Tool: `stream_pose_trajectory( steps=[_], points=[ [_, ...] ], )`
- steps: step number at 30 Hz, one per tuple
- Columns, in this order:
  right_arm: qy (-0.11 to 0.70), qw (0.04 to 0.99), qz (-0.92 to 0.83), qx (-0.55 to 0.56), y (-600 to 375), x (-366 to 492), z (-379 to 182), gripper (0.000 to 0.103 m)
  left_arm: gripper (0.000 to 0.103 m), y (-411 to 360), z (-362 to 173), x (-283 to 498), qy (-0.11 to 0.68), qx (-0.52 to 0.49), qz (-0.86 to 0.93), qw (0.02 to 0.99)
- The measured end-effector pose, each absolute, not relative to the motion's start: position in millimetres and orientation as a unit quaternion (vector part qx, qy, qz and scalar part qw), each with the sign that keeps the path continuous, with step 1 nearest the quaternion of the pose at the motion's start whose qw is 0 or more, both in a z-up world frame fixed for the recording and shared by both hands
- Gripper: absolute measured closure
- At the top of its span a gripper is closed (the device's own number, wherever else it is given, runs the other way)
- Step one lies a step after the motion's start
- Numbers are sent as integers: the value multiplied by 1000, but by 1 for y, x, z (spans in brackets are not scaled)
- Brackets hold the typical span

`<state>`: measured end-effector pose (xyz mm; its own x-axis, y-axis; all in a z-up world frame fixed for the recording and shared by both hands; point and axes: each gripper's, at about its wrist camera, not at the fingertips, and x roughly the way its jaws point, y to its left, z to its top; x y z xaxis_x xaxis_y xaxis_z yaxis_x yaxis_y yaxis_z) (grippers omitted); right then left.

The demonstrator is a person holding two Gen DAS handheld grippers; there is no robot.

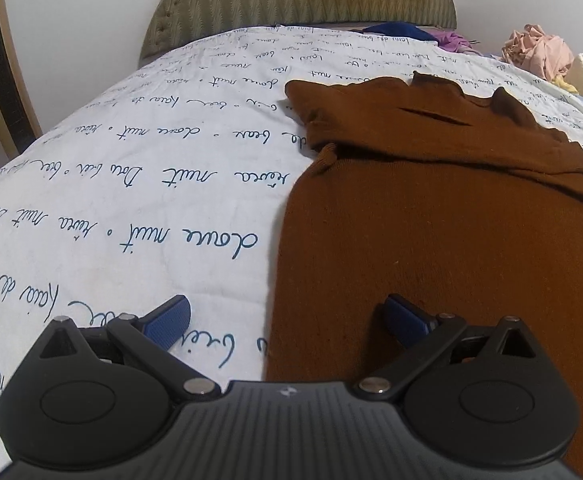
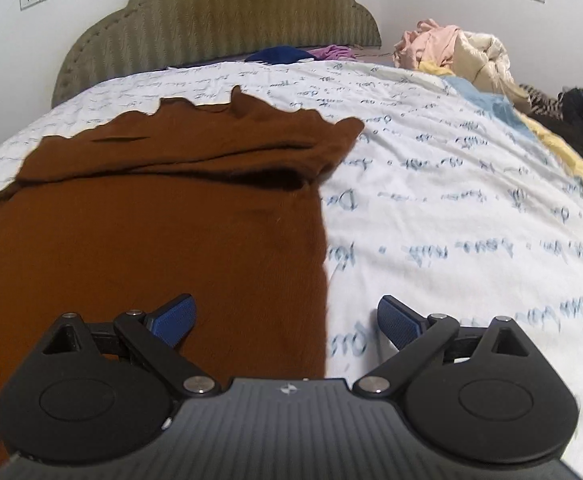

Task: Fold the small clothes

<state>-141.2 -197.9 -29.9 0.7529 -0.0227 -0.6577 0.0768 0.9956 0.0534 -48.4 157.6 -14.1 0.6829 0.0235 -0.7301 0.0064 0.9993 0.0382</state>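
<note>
The brown sweater point(image 1: 431, 248) lies flat on the white bedsheet point(image 1: 111, 200), its far end folded over itself. The left gripper point(image 1: 287, 322) straddles the sweater's left edge, jaws spread wide, gripping nothing. The right gripper point(image 2: 287, 322) straddles the right edge, jaws wide apart and empty. The sheet carries blue cursive script; "nuit" is legible.

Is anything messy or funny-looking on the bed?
Yes. The brown sweater lies flat near the grippers, but its far end is bunched with a wavy, uneven edge. Crumpled clothes are heaped in the far right corner by the headboard. Nothing looks torn or spilled.
</note>
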Motion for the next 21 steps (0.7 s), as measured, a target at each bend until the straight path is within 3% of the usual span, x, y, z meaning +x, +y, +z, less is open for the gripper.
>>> stream_pose_trajectory(
  steps=[5,21],
  points=[
    [356,934,-25,26,-192,-156,-30,0,0,156,-13,-51,398,19,0,917],
    [321,944,-48,55,-196,-161,-52,0,0,154,-28,-59,368,12,8,930]
  ],
)
